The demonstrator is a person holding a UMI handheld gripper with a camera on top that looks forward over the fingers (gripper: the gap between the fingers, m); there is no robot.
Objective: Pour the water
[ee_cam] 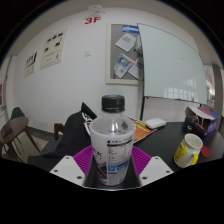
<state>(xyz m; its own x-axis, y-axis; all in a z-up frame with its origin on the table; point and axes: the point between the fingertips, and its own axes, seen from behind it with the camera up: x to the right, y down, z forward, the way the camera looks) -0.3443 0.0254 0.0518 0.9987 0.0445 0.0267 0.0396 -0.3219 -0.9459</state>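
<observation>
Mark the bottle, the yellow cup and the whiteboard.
bottle point(112, 140): gripper view, on its clear body, between the pink pads.
yellow cup point(188, 151): gripper view, on its side wall.
whiteboard point(172, 62): gripper view, on its bare face.

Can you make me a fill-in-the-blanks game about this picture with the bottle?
1. The bottle has a ____ cap.
2. The gripper holds the bottle ____ its two fingers.
3. The yellow cup stands on the ____.
4. The red sign on the wall reads ____.

Missing words: black; between; table; 3F
</observation>
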